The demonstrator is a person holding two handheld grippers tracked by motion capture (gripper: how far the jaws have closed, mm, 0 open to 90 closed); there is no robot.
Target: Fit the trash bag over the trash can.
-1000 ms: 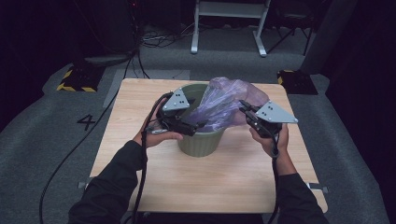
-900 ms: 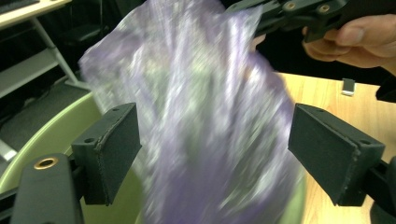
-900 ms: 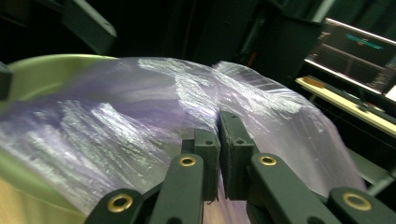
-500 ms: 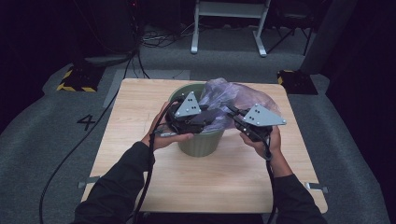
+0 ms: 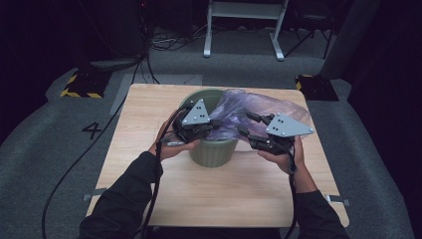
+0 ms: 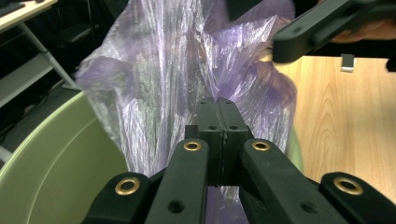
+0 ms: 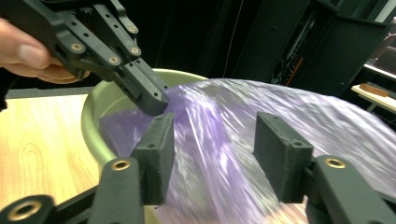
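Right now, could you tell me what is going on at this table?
A person is working a thin purple plastic bag at a green bin that stands on the wooden table, with a hand-held gripper in each hand. The left gripper is shut on a fold of the bag by the bin's rim. The right gripper is open, its jaws on either side of the film without pinching it. Most of the bag bunches above and to the right of the bin.
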